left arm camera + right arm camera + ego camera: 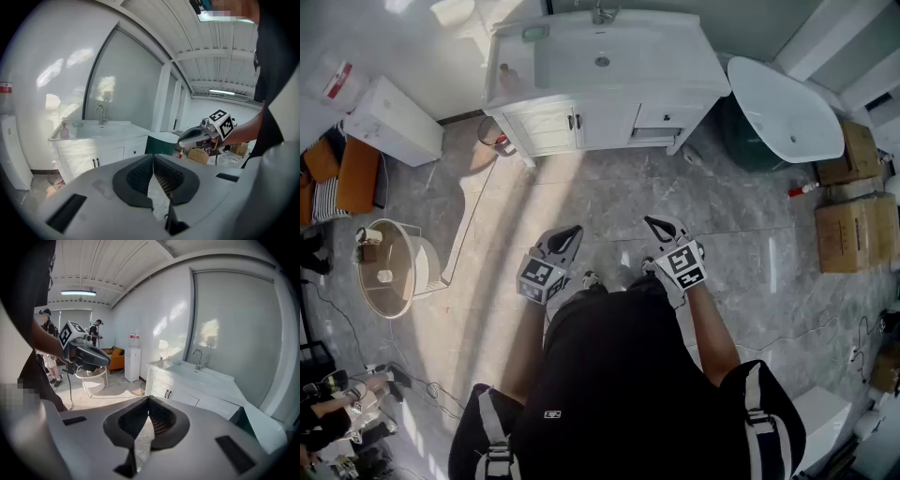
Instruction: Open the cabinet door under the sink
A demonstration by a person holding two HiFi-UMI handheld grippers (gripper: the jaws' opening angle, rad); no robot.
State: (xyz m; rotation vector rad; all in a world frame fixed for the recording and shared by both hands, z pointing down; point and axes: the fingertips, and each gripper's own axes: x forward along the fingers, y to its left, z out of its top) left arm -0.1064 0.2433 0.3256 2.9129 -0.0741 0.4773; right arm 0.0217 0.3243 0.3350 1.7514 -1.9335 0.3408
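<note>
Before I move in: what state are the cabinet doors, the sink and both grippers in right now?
Cabinet doors: both closed.
Sink: basin empty.
Left gripper: shut, holding nothing, well short of the doors.
Right gripper: shut, holding nothing, well short of the doors.

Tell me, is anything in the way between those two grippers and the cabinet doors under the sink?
Nothing visible. Only bare floor lies between the left gripper, the right gripper and the cabinet doors. A small bin stands by the cabinet's corner, at the left in the head view, off the direct path.
</note>
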